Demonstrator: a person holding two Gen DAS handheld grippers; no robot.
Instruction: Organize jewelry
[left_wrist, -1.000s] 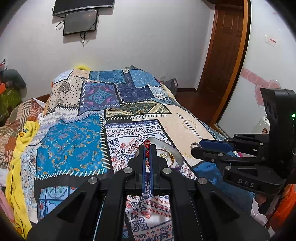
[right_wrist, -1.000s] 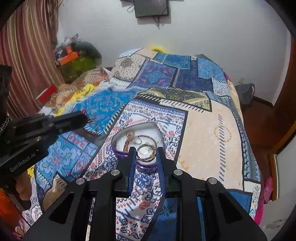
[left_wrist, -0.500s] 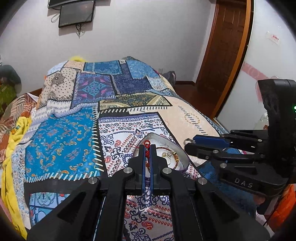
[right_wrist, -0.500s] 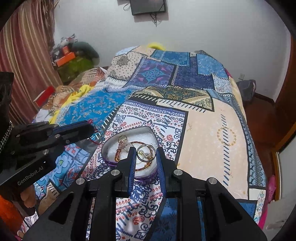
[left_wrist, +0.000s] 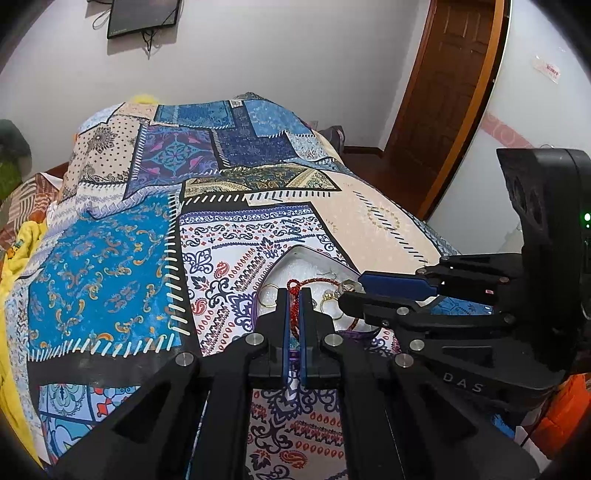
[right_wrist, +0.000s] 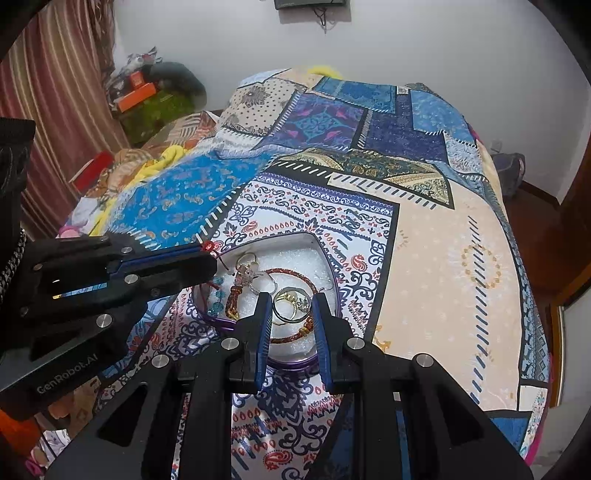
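A heart-shaped purple-rimmed tin (right_wrist: 325, 254) with a white foam lining lies on the patchwork bedspread; it also shows in the left wrist view (left_wrist: 314, 254). It holds a braided red bracelet (right_wrist: 291, 272), rings, earrings and turquoise beads (right_wrist: 218, 295). My left gripper (left_wrist: 294, 295) is shut on a red beaded cord (left_wrist: 293, 286) just over the tin's left edge; the gripper also shows in the right wrist view (right_wrist: 208, 251). My right gripper (right_wrist: 291, 302) hangs over the tin's near side, pinching gold hoop rings (right_wrist: 286, 308) between its pads.
The bed fills both views, its right edge dropping to a wooden floor and a brown door (left_wrist: 447, 85). Clutter and a striped curtain (right_wrist: 55, 92) stand at the left. A yellow cloth (left_wrist: 18, 243) lies along the bed's left side.
Both grippers have come down and closer over the tin, which now looks larger. The right gripper keeps the hoop rings and the left keeps the red cord.
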